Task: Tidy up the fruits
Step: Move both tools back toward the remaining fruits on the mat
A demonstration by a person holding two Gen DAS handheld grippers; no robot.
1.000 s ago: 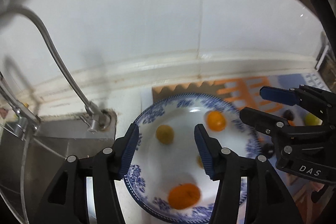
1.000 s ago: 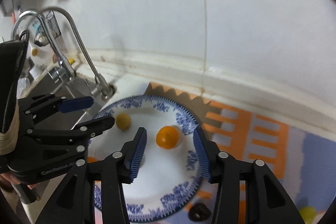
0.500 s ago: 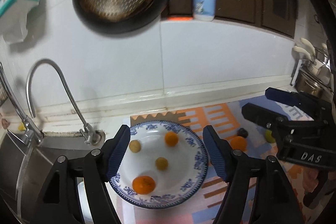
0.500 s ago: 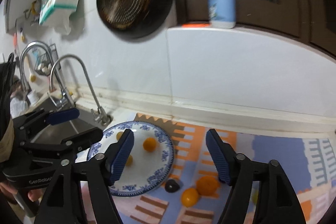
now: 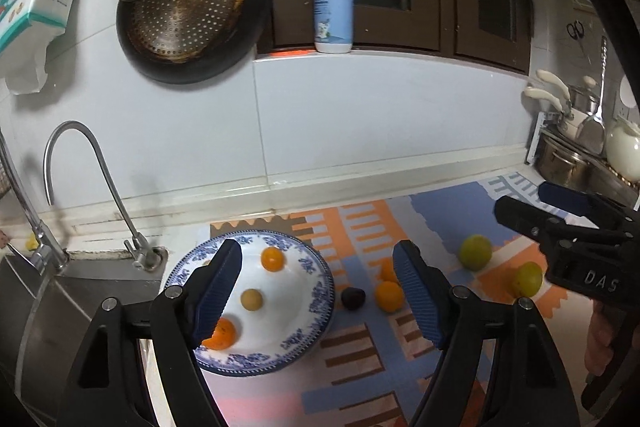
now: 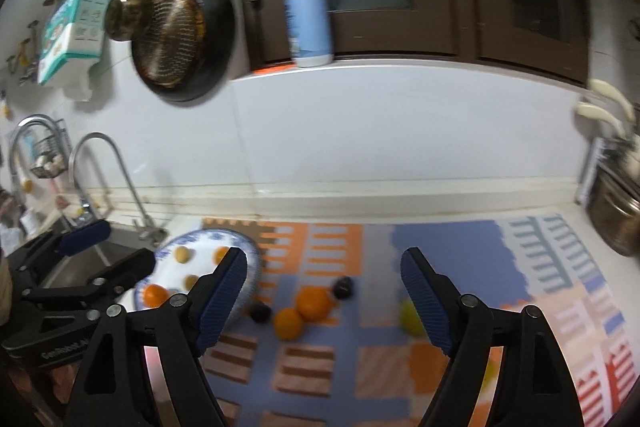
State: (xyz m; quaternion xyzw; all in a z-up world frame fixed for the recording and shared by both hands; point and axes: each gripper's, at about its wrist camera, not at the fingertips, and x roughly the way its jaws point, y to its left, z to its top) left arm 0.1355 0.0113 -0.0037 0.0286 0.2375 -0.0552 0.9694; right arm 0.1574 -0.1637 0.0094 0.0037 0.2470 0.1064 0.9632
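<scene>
A blue-and-white plate (image 5: 317,293) sits at the mat's left end and holds several small orange and yellow fruits, such as one orange (image 5: 272,259). On the patterned mat (image 5: 360,359) lie a dark plum (image 5: 353,298), an orange (image 5: 388,295) and two green fruits (image 5: 475,252). My left gripper (image 5: 318,267) hovers back from the plate, its jaws opening with nothing between them. My right gripper (image 6: 324,263) hangs over the mat above two oranges (image 6: 314,303), two plums (image 6: 344,287) and a blurred green fruit (image 6: 412,315). Its jaws are opening and hold nothing too.
A steel sink (image 5: 44,291) with a curved tap (image 5: 100,167) borders the plate on the left. A pan (image 5: 188,11) hangs on the tiled wall and a soap bottle (image 5: 333,3) stands on the sill. Pots (image 5: 576,159) crowd the counter's right end.
Both grippers have drawn back and up from the plate, and their jaws have widened. The small fruits once framed between their pads stay on the plate. More of the mat has come into view.
</scene>
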